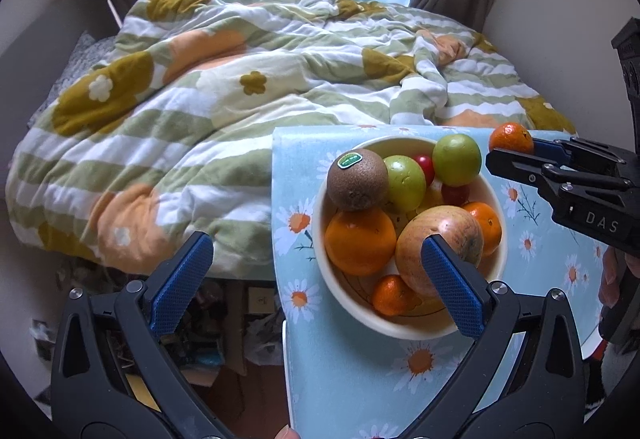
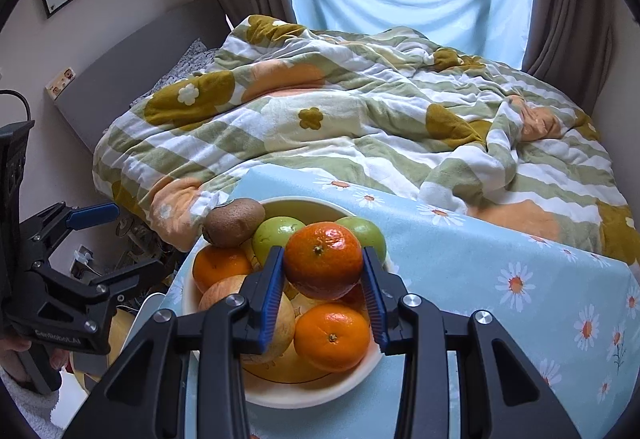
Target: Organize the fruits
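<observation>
The right gripper (image 2: 323, 293) is holding a glossy round orange tangerine (image 2: 323, 259) between its blue-padded fingers (image 2: 272, 295), one pad on each flank of the fruit, carrying it in the air at the centre of the right wrist view, above the cream ceramic bowl (image 2: 316, 395) that is sitting on the desk with the pale blue daisy-print cloth (image 2: 500, 271). In the left wrist view that same fruit is showing at the upper right, past the far rim of the bowl. The left gripper (image 1: 316, 287) is standing with its fingers spread wide and nothing between them, low in its own view, near the bowl's left side. The bowl is already piled: a brown fuzzy kiwi with a green sticker (image 1: 357, 179) is perching on top at the back left, two smooth green apples (image 1: 404, 181) are sitting behind, a large orange (image 1: 360, 241) and a yellow-red apple (image 1: 438, 249) are filling the front, with small red tomatoes (image 1: 424, 163) tucked between. To my eye, the step in hand is placing the tangerine, and doing it well means lowering it into a hollow between fruits rather than onto a crown, keeping clear of the perched kiwi, which looks ready to roll, and opening the fingers only once the fruit is resting. The free gripper should be staying out of the bowl's way.
</observation>
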Motion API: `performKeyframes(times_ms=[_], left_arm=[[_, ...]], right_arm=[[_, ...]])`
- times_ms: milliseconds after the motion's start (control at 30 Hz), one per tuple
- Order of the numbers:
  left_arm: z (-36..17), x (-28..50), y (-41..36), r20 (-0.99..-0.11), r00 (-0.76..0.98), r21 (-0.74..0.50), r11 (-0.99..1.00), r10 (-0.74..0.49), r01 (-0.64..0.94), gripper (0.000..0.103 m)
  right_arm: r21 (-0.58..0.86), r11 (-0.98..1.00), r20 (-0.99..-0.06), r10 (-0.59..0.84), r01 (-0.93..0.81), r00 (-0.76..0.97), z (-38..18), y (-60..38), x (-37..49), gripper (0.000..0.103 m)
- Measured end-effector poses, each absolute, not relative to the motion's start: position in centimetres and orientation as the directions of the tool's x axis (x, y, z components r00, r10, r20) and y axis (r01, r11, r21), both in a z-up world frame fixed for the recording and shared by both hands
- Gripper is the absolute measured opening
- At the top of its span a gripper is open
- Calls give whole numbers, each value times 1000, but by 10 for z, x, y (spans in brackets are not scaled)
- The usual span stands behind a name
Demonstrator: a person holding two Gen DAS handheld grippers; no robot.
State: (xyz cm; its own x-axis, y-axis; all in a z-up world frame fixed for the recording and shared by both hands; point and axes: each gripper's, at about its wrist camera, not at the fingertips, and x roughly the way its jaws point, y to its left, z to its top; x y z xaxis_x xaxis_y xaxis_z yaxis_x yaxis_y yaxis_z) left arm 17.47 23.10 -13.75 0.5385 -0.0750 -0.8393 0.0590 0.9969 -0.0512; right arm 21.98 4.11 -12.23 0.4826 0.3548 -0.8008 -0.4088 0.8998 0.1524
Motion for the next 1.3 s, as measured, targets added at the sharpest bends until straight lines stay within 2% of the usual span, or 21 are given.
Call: performKeyframes(times_ms=[367, 400, 433, 467, 500, 533, 867, 1167, 1233, 1300], left_arm=[[-148, 158, 234, -845, 531, -49, 998, -68, 50, 103], [-149, 157, 234, -845, 530, -51, 997, -70, 50, 103], [-150, 156, 234, -845, 530, -55, 997, -73, 50, 103], [-150, 156, 234, -844, 530, -59, 997, -76, 49, 103], [-151, 155, 233, -844, 531, -60, 997, -77, 48, 103], [-152, 154, 233, -845, 530, -60, 997, -76, 46, 103], [-140, 143, 221, -842, 537, -48, 999, -51, 20, 103], [-86, 115, 195, -806, 591, -65, 996, -18, -58, 103], [-70, 106, 184, -794, 607, -62, 997, -18, -52, 103], [-55, 97, 171, -782, 623, -41, 998, -8, -39, 103]], right_arm=[[160, 903, -816, 349, -400, 461, -140, 54, 225, 35], [161, 905, -816, 346, -393, 463, -141, 54, 225, 39], [171, 904, -813, 354, -391, 463, -141, 53, 224, 52], [184, 901, -806, 367, -392, 464, -140, 52, 224, 60], [194, 899, -800, 377, -393, 467, -139, 52, 223, 79], [200, 898, -794, 383, -393, 472, -137, 51, 222, 91], [190, 897, -773, 387, -399, 502, -122, 37, 211, 93], [192, 899, -748, 393, -393, 534, -77, -1, 181, 94], [182, 906, -741, 382, -383, 552, -62, -16, 169, 103], [176, 912, -729, 374, -372, 573, -46, -33, 155, 103]])
